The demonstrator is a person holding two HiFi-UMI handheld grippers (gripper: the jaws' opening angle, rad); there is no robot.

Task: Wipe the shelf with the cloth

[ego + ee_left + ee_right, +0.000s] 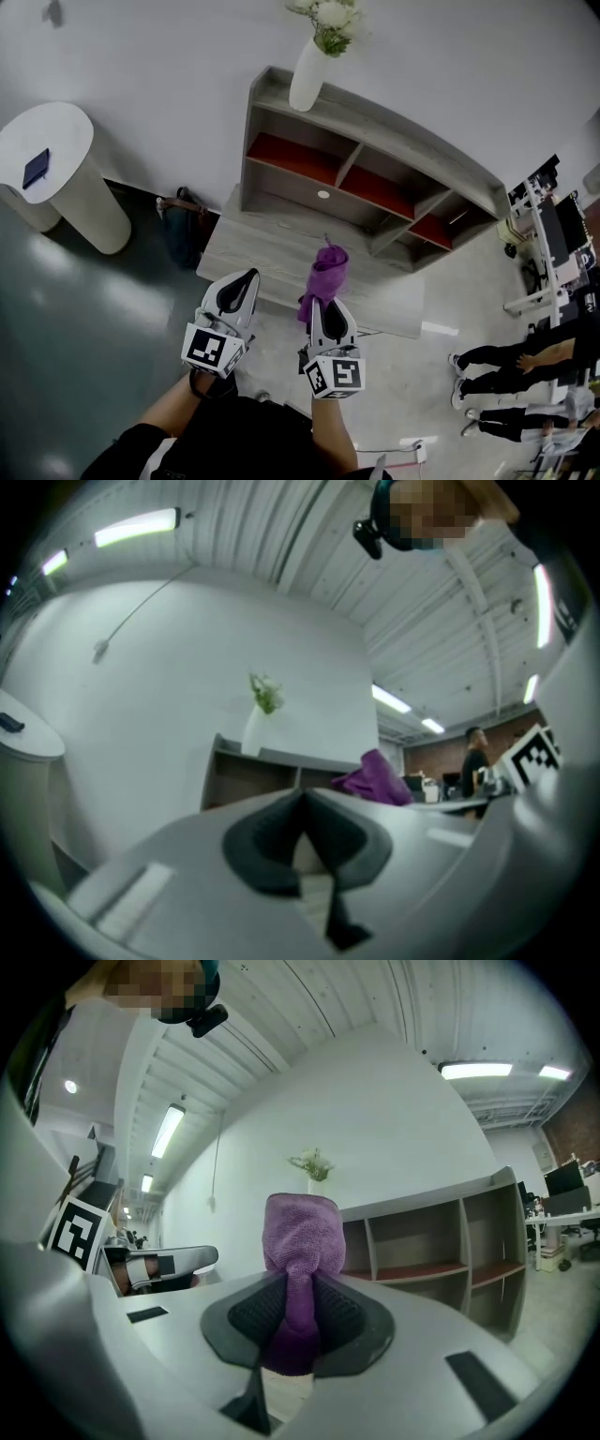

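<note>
Cloth (300, 1232), purple and bunched, stands pinched between the jaws of the right gripper (325, 305). Its free end rises above the pads, held in the air in front of the grey wooden shelf (375, 141) and not touching it. From the head view the cloth covers part of the shelf's low front platform (262, 248). From the right gripper view it hides the unit's left end. The left gripper (302, 803) hangs just beside the right one, its jaws closed tip to tip with nothing between them.

A white vase (307, 75) of pale flowers (326, 17) stands on the left end of the shelf's top board, against the white wall. The open compartments below have red floors. A dark bag (183, 230) sits on the floor at the platform's left end. Farther left is a round white side table (66, 159) carrying a small dark flat object (36, 169). At the right edge, well apart from the shelf, people (506, 361) stand near a white desk (553, 248).
</note>
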